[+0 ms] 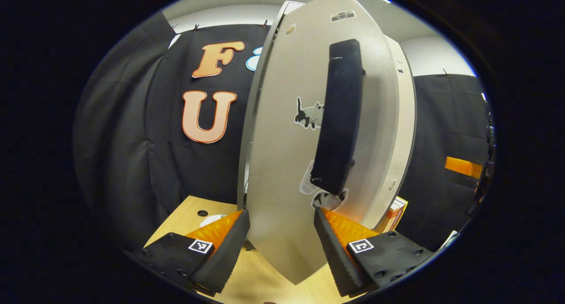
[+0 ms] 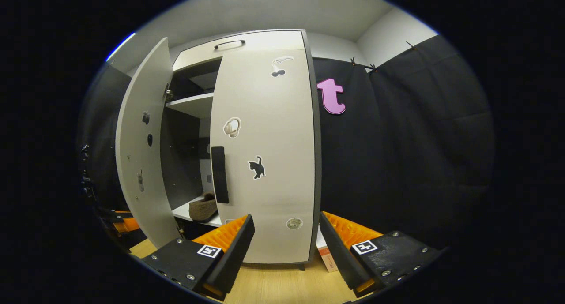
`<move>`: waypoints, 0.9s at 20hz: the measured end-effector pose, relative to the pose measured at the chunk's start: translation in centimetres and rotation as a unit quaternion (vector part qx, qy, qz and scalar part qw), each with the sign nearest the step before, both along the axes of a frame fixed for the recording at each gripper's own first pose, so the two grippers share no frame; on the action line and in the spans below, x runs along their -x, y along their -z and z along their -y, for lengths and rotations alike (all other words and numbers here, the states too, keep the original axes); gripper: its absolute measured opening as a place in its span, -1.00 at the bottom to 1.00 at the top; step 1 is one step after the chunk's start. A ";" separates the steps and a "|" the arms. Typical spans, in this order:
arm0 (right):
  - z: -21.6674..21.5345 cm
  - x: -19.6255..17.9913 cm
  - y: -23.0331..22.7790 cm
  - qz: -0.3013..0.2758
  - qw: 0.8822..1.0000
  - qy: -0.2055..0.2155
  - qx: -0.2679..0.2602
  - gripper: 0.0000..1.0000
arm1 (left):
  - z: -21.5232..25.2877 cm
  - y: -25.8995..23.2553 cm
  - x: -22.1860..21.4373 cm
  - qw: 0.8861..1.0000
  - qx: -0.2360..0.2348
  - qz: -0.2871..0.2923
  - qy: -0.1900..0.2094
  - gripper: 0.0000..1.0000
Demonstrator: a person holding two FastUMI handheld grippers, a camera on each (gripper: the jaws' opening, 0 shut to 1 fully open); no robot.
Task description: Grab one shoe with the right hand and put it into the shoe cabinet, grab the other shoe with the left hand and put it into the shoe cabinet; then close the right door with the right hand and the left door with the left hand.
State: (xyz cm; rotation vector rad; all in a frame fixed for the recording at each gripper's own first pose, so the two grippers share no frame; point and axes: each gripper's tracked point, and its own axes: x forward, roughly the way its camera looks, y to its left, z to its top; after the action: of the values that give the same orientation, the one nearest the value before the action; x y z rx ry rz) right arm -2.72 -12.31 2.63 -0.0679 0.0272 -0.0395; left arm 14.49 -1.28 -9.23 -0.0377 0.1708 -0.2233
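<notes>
Two doors differ: left door (image 2: 141, 149) open, right door (image 2: 269, 154) shut. Shoe (image 2: 203, 207) on low shelf inside cabinet (image 2: 194, 105). Left gripper (image 1: 282, 233) wide, door between fingers; right gripper (image 2: 287, 238) wide, near. Wood table (image 2: 273, 286), black cloth.

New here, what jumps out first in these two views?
In the left gripper view, the open left door looms close, its long dark handle just beyond the open left tongs. In the right gripper view, the right door is shut, and a shoe lies on the cabinet's lower shelf behind the open left door.
</notes>
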 end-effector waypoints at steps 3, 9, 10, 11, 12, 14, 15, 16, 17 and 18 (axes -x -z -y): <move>0.7 0.3 0.1 0.000 1.000 0.007 0.003 0.84 | 1.6 0.5 -1.6 1.000 0.014 -0.007 0.016 0.93; 1.9 0.3 0.7 -0.006 1.000 0.020 0.012 0.84 | 2.3 0.6 -5.9 1.000 -0.016 0.011 0.004 0.94; 2.1 0.4 0.7 -0.006 1.000 0.022 0.013 0.84 | 2.2 0.6 -6.0 1.000 -0.016 0.012 0.004 0.99; 2.4 0.4 0.8 -0.006 1.000 0.024 0.013 0.84 | 2.2 0.7 -6.0 1.000 -0.016 0.012 0.003 0.94; 2.5 0.5 0.9 -0.007 1.000 0.026 0.012 0.84 | 2.4 0.8 -6.4 1.000 -0.015 0.012 0.002 0.90; 2.9 0.5 1.0 -0.007 0.999 0.030 0.008 0.84 | 3.0 0.9 -7.3 1.000 -0.014 0.010 0.004 0.99; 3.1 0.4 1.1 -0.008 0.999 0.032 0.006 0.84 | 3.3 0.8 -7.6 1.000 -0.016 0.010 0.004 0.99; 3.2 0.4 1.2 -0.008 0.999 0.034 0.005 0.84 | 3.4 0.8 -7.9 1.000 -0.019 0.011 0.004 0.94; 3.3 0.3 1.3 -0.009 0.999 0.035 0.003 0.84 | 3.7 0.9 -8.1 1.000 -0.022 0.011 0.005 0.94; 3.5 0.2 1.3 -0.009 0.999 0.035 0.001 0.85 | 4.1 0.8 -8.3 1.000 -0.024 0.012 0.007 0.94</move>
State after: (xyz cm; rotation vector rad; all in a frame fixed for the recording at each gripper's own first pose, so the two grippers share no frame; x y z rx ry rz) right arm -2.93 -15.78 1.33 -0.0687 0.0475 -0.1093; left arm 22.79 -5.34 -10.00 0.0133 0.1526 -0.2331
